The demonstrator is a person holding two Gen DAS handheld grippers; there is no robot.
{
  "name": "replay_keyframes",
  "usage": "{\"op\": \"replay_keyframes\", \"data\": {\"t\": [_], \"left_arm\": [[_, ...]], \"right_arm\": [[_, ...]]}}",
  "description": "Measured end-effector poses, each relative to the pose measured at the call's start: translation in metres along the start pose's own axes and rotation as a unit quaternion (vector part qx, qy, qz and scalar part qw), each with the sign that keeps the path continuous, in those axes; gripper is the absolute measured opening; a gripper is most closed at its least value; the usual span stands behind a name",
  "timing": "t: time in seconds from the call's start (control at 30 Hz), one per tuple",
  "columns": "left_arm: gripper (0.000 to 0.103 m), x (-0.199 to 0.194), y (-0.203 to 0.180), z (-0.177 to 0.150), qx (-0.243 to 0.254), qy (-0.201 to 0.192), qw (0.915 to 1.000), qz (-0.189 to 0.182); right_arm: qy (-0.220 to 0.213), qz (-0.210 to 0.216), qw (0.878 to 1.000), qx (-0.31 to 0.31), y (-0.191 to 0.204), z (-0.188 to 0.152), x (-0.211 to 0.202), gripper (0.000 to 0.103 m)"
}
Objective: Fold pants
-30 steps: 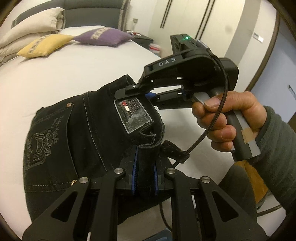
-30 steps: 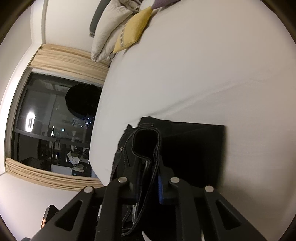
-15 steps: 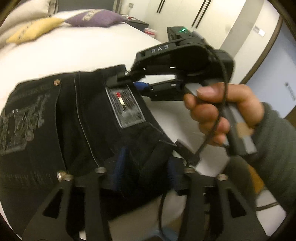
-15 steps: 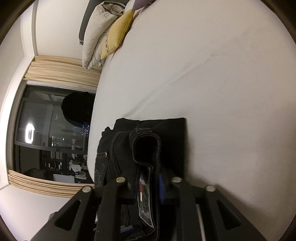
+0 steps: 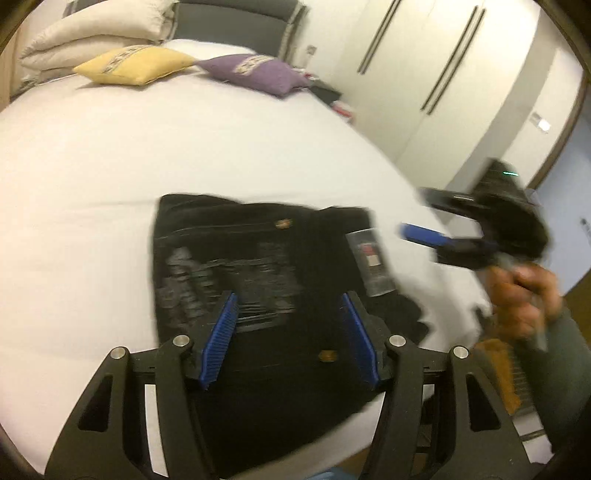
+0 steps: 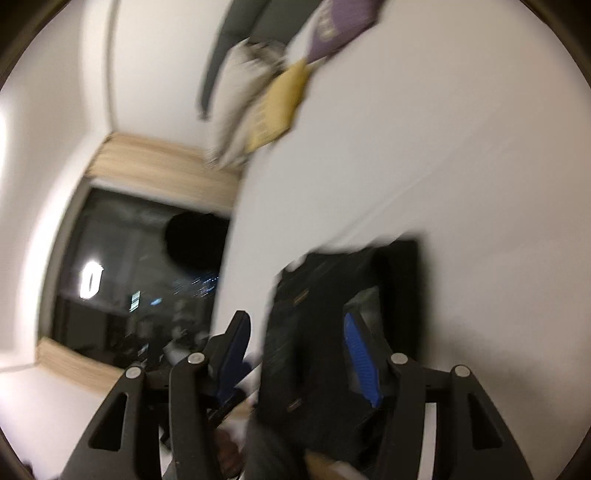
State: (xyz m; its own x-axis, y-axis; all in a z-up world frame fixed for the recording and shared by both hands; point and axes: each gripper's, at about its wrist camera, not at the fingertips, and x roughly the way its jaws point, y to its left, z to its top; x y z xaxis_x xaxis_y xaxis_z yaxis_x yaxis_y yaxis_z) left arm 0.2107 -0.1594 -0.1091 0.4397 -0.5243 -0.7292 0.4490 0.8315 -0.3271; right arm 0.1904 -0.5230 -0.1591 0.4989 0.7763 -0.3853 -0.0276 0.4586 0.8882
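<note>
Released since a second ago: pants [image 5: 280, 280], now folded on the bed [image 5: 110, 155]. Your left gripper [image 5: 288, 332] tilts downward above them; right gripper [image 6: 295, 354] beside; both jaws opening, empty.

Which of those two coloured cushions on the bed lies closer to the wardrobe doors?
The purple cushion. It lies on the wardrobe side of the bed, while the yellow cushion sits beside the stacked white pillows.

pants [image 5: 266, 266] flat on bed [image 5: 184, 155], near its front edge; pillows [image 5: 136, 66] far behind; wardrobe [image 5: 424, 66] probably right
</note>
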Motion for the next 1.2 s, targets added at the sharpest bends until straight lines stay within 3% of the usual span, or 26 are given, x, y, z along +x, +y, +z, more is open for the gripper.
{"op": "replay_keyframes", "data": {"t": [0.1,0.17,0.23,0.27,0.3,0.37,0.53,0.6,0.7,0.8,0.9,0.97,1.03,1.07,1.13,1.17,1.2], "left_arm": [[0.056,0.013,0.016,-0.013,-0.007,0.014,0.9999,0.004],[0.056,0.021,0.019,-0.023,-0.007,0.018,0.9998,0.011],[0.056,0.026,0.017,-0.034,0.001,0.016,0.9997,0.017],[0.056,0.03,0.018,-0.037,0.002,0.016,0.9997,0.018],[0.056,0.031,0.02,-0.04,0.002,0.014,0.9997,0.018],[0.056,0.032,0.021,-0.043,0.008,0.012,0.9998,0.017],[0.056,0.013,0.014,-0.051,0.029,0.007,0.9993,0.023],[0.056,-0.004,0.009,-0.051,0.046,-0.011,0.9982,0.037],[0.056,-0.023,0.011,-0.038,0.053,-0.039,0.997,0.041],[0.056,-0.017,0.012,-0.024,0.057,-0.041,0.9966,0.044],[0.056,-0.003,0.0,-0.024,0.081,-0.023,0.9954,0.046],[0.053,0.015,-0.004,-0.035,0.094,-0.002,0.9939,0.057],[0.053,0.026,0.0,-0.051,0.087,0.002,0.9946,0.056],[0.053,0.026,0.0,-0.056,0.09,-0.005,0.9944,0.056],[0.053,0.029,-0.003,-0.063,0.097,-0.012,0.9934,0.06],[0.053,0.03,-0.004,-0.064,0.098,-0.013,0.9932,0.061],[0.053,0.031,-0.004,-0.063,0.096,-0.014,0.9935,0.059]], "right_arm": [[0.031,0.043,0.999,0.005,0.003,-0.041,0.018,0.057],[0.058,0.021,0.998,0.007,-0.008,-0.063,0.032,0.057],[0.069,-0.018,0.997,0.034,-0.035,-0.082,0.041,0.039],[0.058,-0.021,0.997,0.047,-0.047,-0.086,0.038,0.01],[0.048,-0.021,0.996,0.07,-0.062,-0.088,0.032,0.0],[0.034,0.004,0.995,0.095,-0.076,-0.091,0.025,0.0],[0.021,-0.045,0.997,0.055,-0.068,-0.088,0.0,0.0],[0.009,-0.079,0.996,0.037,-0.057,-0.08,-0.015,0.012],[-0.013,-0.067,0.998,0.016,-0.034,-0.056,-0.025,0.016],[-0.017,-0.045,0.999,-0.014,-0.003,-0.027,-0.004,0.032],[0.008,-0.014,0.999,-0.038,0.025,0.003,0.042,0.04],[0.03,-0.009,0.999,-0.033,0.024,0.019,0.078,0.046],[0.045,-0.034,0.998,-0.012,0.003,0.031,0.103,0.046],[0.05,-0.061,0.997,-0.001,-0.011,0.035,0.112,0.043],[0.054,-0.071,0.996,0.028,-0.045,0.039,0.117,0.009],[0.048,-0.077,0.995,0.04,-0.055,0.04,0.113,0.0],[0.036,-0.07,0.996,0.048,-0.063,0.041,0.107,0.0]]}}
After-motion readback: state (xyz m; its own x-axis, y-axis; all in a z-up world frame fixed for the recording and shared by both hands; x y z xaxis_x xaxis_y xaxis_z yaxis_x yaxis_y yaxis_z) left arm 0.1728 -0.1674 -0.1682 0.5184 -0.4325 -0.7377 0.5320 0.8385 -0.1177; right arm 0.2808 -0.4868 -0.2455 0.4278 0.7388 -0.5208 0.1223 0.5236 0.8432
